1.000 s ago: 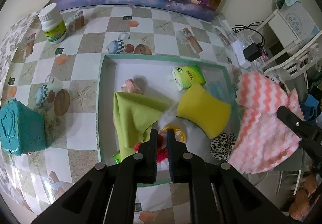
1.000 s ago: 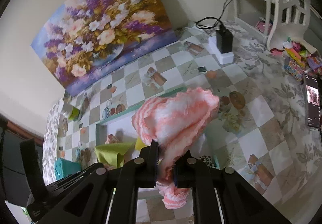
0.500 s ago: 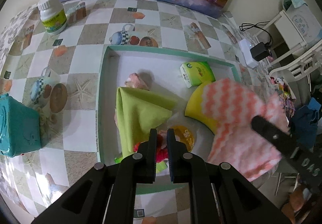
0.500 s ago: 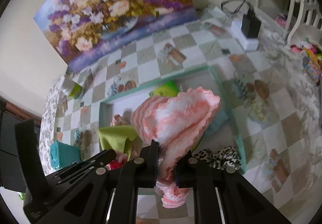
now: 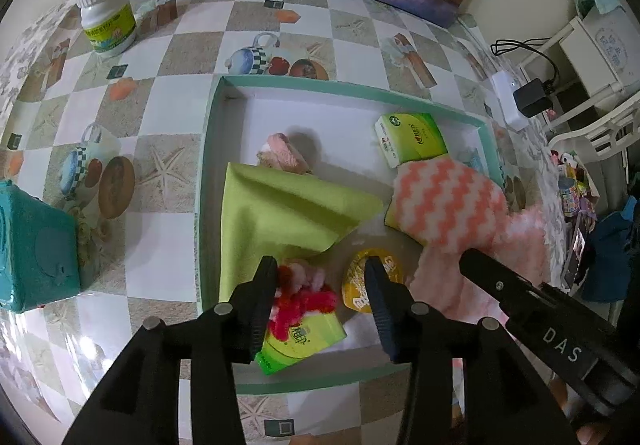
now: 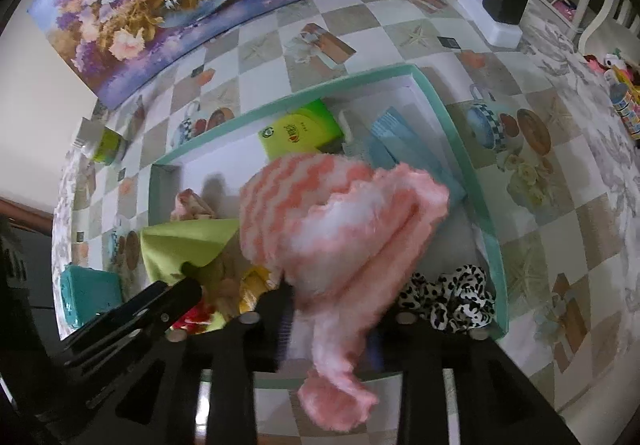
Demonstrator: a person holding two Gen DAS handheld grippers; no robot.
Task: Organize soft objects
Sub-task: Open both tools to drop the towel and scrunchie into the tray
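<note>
A teal-rimmed white tray (image 5: 206, 181) holds the soft things. My left gripper (image 5: 320, 269) points down over its near part, jaws opening. A red and pink fluffy piece (image 5: 300, 293) lies loose between them, on a green tissue pack (image 5: 304, 337). A green cloth (image 5: 280, 213) lies folded to the left. My right gripper (image 6: 332, 313) is also opening, with the pink-and-white striped towel (image 6: 340, 213) bunched between its jaws. The towel rests in the tray and hides most of a yellow sponge (image 5: 390, 219).
Also in the tray are a second tissue pack (image 5: 412, 139), a yellow round packet (image 5: 360, 285), a small pink item (image 5: 282, 155), blue packs (image 6: 404, 149) and a leopard-print scrunchie (image 6: 448, 297). Outside it stand a white bottle (image 5: 106, 25), a teal box (image 5: 36, 245) and a charger (image 6: 502, 1).
Both grippers' jaws have parted from shut. The right gripper came down and leftwards with the striped towel, which now lies in the tray over the yellow sponge.
</note>
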